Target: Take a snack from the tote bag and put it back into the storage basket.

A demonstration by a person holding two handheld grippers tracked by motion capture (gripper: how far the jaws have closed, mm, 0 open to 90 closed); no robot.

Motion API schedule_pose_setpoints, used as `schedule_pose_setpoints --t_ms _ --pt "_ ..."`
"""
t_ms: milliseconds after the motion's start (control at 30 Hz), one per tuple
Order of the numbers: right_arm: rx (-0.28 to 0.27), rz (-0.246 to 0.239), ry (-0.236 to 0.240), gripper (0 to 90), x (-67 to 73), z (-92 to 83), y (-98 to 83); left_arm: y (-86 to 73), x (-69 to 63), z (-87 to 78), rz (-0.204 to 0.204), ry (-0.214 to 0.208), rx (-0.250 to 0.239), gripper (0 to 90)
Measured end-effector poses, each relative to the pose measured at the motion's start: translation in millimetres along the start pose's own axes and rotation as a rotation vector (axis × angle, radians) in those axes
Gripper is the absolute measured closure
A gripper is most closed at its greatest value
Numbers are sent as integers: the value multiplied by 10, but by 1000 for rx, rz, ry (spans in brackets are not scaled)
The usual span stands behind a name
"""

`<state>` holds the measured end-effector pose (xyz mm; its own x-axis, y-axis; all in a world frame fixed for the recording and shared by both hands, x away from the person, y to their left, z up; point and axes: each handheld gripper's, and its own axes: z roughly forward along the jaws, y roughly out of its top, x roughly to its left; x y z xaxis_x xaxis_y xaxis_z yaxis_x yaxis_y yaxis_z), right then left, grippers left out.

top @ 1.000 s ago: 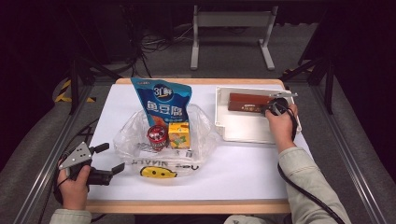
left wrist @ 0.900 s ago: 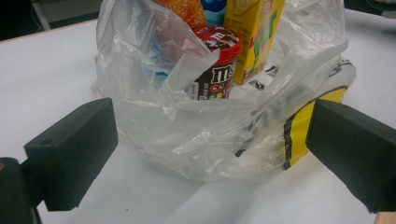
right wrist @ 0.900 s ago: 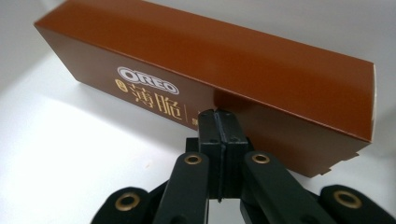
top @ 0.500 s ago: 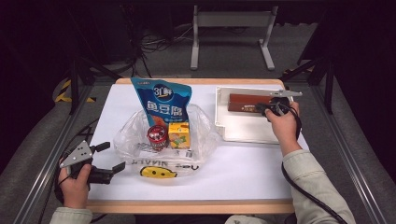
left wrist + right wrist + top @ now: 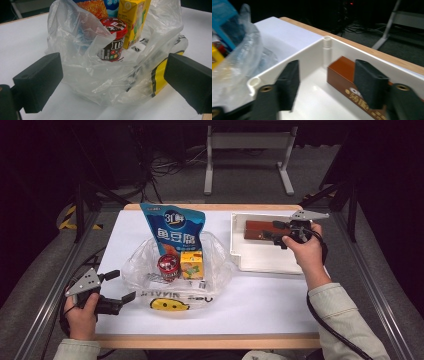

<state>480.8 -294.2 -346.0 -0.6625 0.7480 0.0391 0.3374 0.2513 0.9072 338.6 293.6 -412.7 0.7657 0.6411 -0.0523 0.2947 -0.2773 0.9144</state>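
Now your right gripper [image 5: 276, 234] hangs over the white tray [image 5: 260, 262] with its jaws apart; they have just been opening, and nothing sits between them. A second ago it was lower, down on the brown box [image 5: 258, 229]; since then your hand has lifted, and the box lies in the tray along its far wall, unmoved. In the right gripper view the box [image 5: 342, 72] shows below and beyond the jaws, apparently clear of both pads, though the blur there makes that hard to swear to.

Your left gripper [image 5: 119, 286] rests at the table's near left corner, where it was before, jaws wide and gripping nothing. Directly ahead of it (the left gripper view shows this well) is the clear plastic bag [image 5: 95, 77], its crumpled near wall standing between the jaws and the contents.

Inside the bag stand a red-lidded chocolate cup [image 5: 168, 266], a yellow drink carton [image 5: 191, 264] just beside it, and a tall blue snack pouch [image 5: 174, 232] upright behind both. The bag sits on the white table cover [image 5: 260, 300], just left of the tray.
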Motion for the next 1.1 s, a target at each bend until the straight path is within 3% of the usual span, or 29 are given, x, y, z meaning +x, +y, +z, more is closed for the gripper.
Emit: schedule_pose_setpoints --t_ms 133,567,667,1100 --pt "-12 -32 43 262 134 -22 95 17 8 20 4 -5 -2 26" --pt "-62 -142 162 210 699 -104 465 28 23 44 -1 -13 1 26" --pt "-62 -148 196 217 821 -99 525 28 22 45 0 -14 2 27" --pt "-78 -174 255 201 1299 22 653 30 25 59 3 -18 4 27"
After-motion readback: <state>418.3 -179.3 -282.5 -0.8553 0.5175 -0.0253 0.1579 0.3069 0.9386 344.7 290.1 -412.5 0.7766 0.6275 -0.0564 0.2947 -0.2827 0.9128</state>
